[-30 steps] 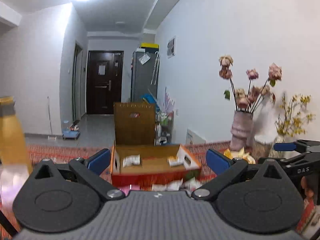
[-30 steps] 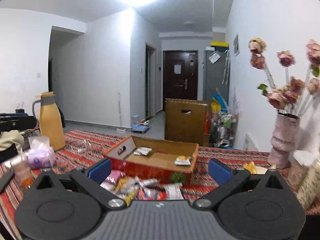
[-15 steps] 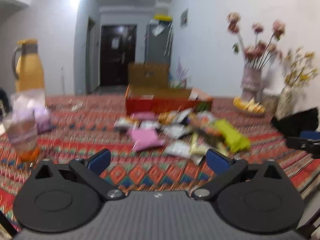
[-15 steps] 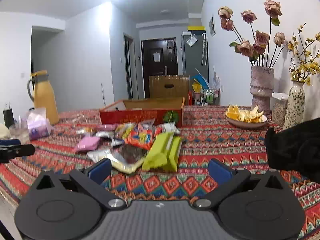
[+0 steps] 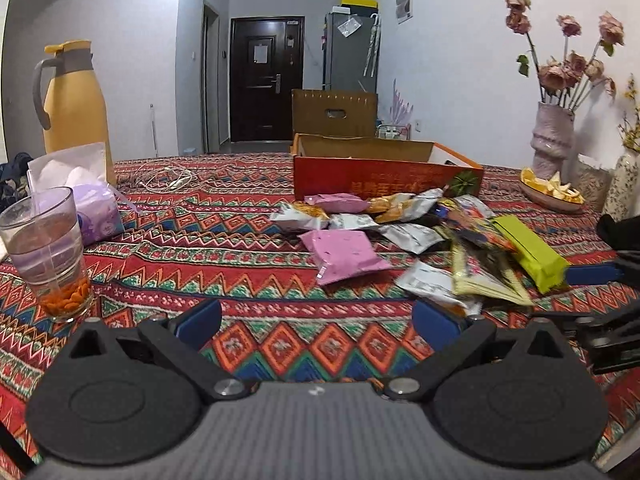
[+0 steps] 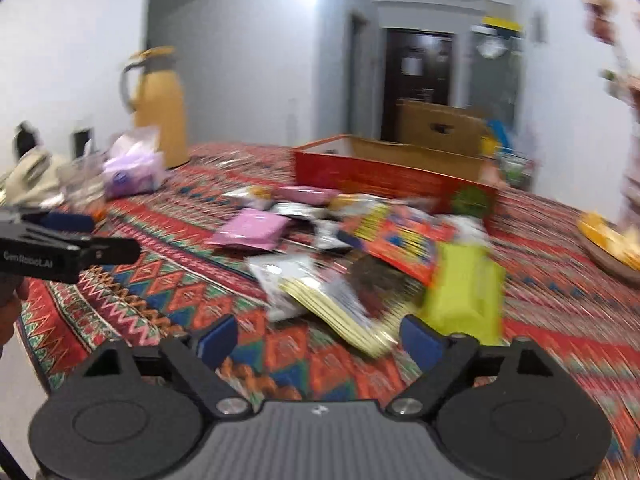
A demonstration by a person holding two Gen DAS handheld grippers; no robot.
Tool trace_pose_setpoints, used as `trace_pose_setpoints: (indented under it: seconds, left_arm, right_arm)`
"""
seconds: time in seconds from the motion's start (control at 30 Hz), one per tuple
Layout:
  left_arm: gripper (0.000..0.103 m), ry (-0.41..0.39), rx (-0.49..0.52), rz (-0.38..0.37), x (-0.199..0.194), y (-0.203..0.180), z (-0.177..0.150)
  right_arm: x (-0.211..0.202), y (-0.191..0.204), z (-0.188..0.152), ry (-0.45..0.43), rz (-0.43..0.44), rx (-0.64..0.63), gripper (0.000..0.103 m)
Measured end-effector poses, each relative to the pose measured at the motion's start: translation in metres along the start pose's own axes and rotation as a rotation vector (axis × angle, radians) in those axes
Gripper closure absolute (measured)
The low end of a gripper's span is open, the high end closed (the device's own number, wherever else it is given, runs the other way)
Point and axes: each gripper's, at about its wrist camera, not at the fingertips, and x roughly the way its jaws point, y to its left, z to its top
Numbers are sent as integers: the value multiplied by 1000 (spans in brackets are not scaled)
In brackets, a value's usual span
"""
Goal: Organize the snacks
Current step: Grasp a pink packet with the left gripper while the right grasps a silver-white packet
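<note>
A pile of snack packets lies on the patterned tablecloth (image 5: 240, 264) in front of an open red cardboard box (image 5: 384, 178). It includes a pink packet (image 5: 344, 254), silver packets (image 5: 408, 236), a lime-green pack (image 5: 528, 254) and a yellow pack (image 6: 340, 312). My left gripper (image 5: 316, 322) is open and empty, low over the cloth short of the pile. My right gripper (image 6: 318, 338) is open and empty, close before the yellow pack and the lime-green pack (image 6: 464, 292). The right wrist view is blurred.
A glass (image 5: 50, 252) with orange bits stands at front left, a tissue pack (image 5: 86, 204) and a yellow jug (image 5: 74, 96) behind it. A vase of roses (image 5: 554, 136) and a plate of orange slices (image 5: 552, 194) stand at right. A white cable (image 5: 168, 176) lies mid-table.
Both grippers have dropped and pulled back from the box toward the table's near edge. The right gripper has then swung left and closer to the snack pile; both stay open.
</note>
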Motion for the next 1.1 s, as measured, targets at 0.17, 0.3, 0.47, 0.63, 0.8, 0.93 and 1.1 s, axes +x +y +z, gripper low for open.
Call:
trace_pose_setpoints:
  seconds: [0.17, 0.3, 0.47, 0.63, 0.8, 0.93, 1.1]
  left_arm:
    - [0, 15, -12, 22, 25, 15, 13]
    - [0, 23, -13, 1, 48, 17, 22]
    - [0, 37, -28, -30, 89, 14, 41]
    - [0, 96, -90, -158, 138, 15, 60]
    - [29, 197, -45, -156, 170, -2, 56]
    - [40, 182, -88, -158, 162, 9, 49]
    - [41, 173, -142, -164, 143, 21, 46]
  right_arm:
    - [69, 7, 33, 83, 64, -109, 35]
    - [98, 10, 53, 92, 125, -154, 35]
    - [107, 13, 61, 69, 166, -185, 34]
    - [121, 21, 65, 97, 246, -225, 34]
    - [127, 11, 67, 209, 235, -190, 33]
    - [112, -3, 62, 258, 231, -163, 34]
    - [120, 2, 64, 236, 235, -138, 43]
